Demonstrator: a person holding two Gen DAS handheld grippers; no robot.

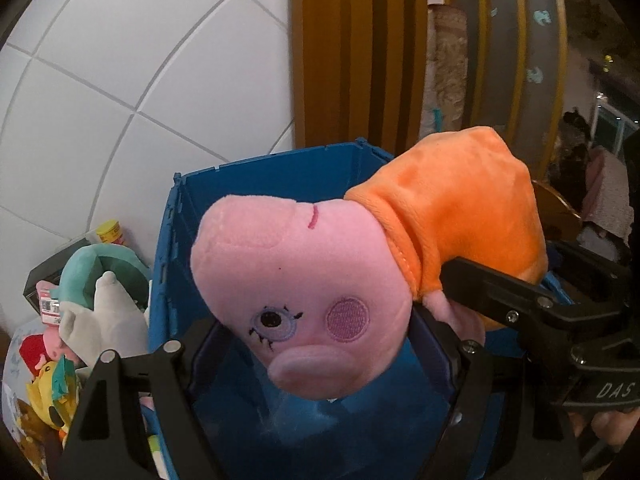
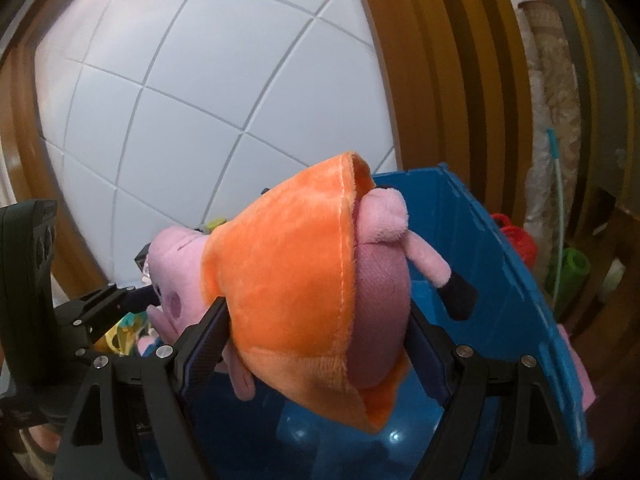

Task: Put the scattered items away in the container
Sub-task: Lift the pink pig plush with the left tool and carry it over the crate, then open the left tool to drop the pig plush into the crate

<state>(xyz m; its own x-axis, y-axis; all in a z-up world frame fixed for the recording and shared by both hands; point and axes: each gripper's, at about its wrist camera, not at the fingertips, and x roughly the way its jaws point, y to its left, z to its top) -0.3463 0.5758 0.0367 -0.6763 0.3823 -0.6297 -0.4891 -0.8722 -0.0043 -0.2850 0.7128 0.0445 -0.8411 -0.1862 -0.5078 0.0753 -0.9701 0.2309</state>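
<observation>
White tiled wall | pig plush (image 1: 304,280) clamped between both grippers' fingers, above blue crate (image 1: 280,168)

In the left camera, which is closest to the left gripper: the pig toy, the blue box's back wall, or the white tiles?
1. Pig toy, between the left gripper fingers, its head nearest.
2. Blue box back wall, behind the pig.
3. White tiles, upper left, beyond the box.
</observation>
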